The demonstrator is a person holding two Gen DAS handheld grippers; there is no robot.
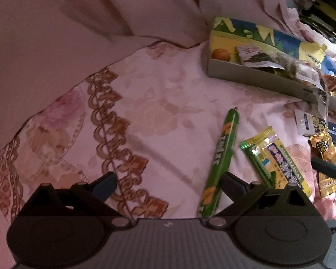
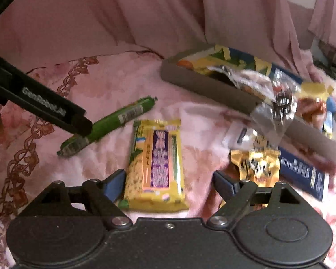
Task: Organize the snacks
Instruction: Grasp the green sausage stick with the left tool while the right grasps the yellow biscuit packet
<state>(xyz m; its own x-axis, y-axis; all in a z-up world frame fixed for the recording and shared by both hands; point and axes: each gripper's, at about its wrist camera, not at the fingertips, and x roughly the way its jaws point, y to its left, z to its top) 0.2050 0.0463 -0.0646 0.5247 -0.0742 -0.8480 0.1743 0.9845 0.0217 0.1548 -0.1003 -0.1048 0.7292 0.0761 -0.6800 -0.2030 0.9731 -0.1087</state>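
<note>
Both jaws of the right hand-held gripper (image 2: pixel 169 185) stood wide, straddling the yellow snack packet (image 2: pixel 155 163) ungripped; the left hand-held gripper (image 1: pixel 168 185) gaped beside the green sausage stick (image 1: pixel 221 161) on the bed (image 1: pixel 159 103).

A pale pink floral-patterned bedspread (image 1: pixel 168 94) with a brown scrolling embroidered border (image 1: pixel 114 134) covers the bed, and behind it a plain dusty-pink cloth (image 1: pixel 78 22) hangs in soft vertical folds, its lower edge resting on the bedspread along the far side.
</note>
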